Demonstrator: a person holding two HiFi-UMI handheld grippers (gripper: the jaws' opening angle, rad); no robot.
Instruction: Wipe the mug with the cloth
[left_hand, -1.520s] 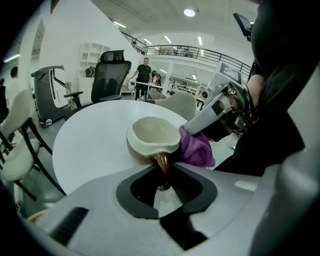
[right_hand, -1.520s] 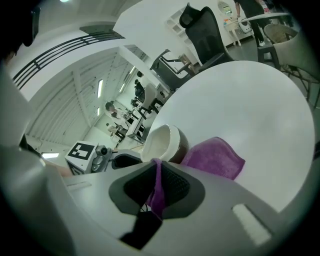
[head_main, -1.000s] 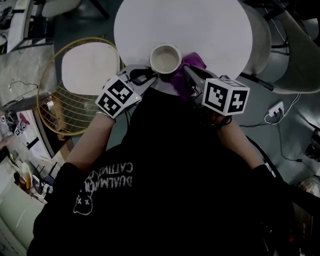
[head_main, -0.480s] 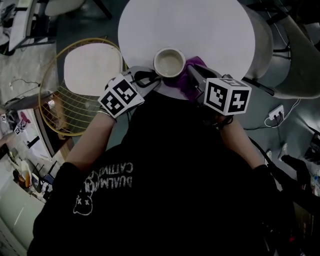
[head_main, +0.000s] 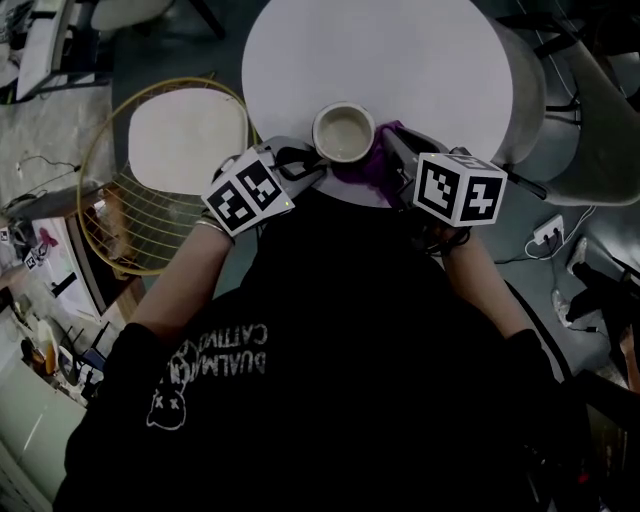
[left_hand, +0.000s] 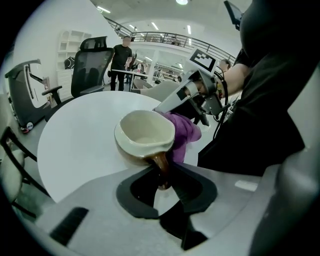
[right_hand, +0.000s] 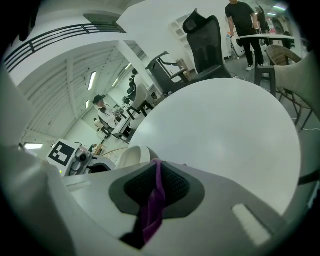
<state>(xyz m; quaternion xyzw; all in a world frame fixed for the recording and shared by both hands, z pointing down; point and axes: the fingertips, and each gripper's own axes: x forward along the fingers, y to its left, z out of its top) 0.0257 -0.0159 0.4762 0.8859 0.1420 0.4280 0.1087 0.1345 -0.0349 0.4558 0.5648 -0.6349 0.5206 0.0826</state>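
While tilted downward, left tongs tight on mug handle, right tongs pinching cloth.

The mug is cream with a glossy brown handle. The cloth is purple and the counter white. The left tongs and right tongs are pale grey with black pads. Their cubes carry black-and-white square markers.

A black short-sleeved T-shirt is worn. White print, made up of lettering and a small figure, is seen at its 8 o'clock side in the head view. The left tool and the right tool are moulded in light grey plastic and lined with dark ribbed pads. Each is topped by a white cube with black square markers.
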